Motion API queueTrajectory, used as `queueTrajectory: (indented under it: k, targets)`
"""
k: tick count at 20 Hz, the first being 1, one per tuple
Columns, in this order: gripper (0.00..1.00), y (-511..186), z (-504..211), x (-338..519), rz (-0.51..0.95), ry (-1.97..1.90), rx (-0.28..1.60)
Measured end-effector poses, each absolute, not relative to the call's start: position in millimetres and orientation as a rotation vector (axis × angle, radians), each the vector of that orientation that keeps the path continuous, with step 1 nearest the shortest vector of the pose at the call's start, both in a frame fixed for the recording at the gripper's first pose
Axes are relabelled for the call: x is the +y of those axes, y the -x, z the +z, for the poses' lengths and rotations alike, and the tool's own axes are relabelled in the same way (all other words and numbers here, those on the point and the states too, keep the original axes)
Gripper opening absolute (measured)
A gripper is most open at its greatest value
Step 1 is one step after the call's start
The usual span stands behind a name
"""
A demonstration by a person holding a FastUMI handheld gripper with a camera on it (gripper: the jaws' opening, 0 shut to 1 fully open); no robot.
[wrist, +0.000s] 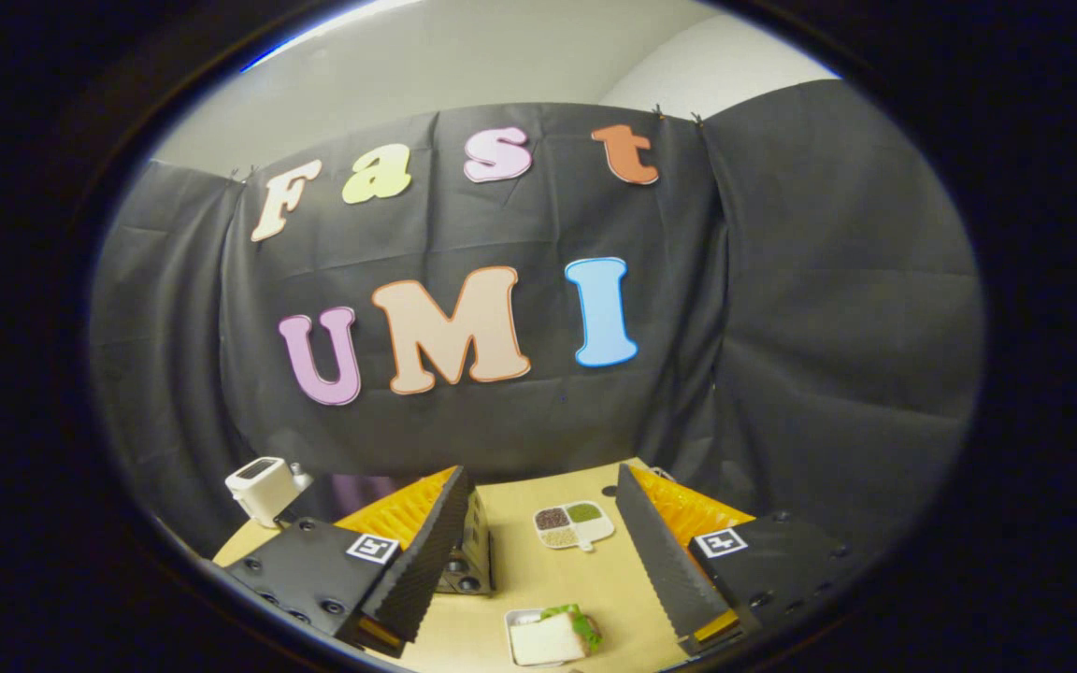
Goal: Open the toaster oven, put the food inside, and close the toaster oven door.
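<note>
White-bread sandwich on small tray, between spread, empty fingers; toaster oven half hidden behind left finger, door apparently shut. Sectioned dish beyond on wooden surface. Held high, seemingly for overview before approach.

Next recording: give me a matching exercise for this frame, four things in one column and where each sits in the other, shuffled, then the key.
Things
1. sandwich
2. divided dish of grains
3. toaster oven
4. white appliance

Places
A. partly hidden behind one finger of the open tool
B. on a small tray between the fingers, nearest the camera
C. at the table's far corner, by the black cloth
D. farther along the table, between the fingers

Pairs: 1-B, 2-D, 3-A, 4-C
</note>
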State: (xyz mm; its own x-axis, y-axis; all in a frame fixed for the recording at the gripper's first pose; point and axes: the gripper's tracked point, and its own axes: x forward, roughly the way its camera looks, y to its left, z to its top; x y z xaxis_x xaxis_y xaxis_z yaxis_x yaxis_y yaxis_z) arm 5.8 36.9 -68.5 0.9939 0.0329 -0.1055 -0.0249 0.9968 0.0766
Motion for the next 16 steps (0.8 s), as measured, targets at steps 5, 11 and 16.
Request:
queueTrajectory:
  k: [5,11,16]
  targets:
    - [0.98,-17,-107,73,0.076,-0.113,0.178]
    - [0.97,-22,-158,144,0.171,-0.145,0.261]
    - [0.98,-30,-195,206,0.211,-0.160,0.262]
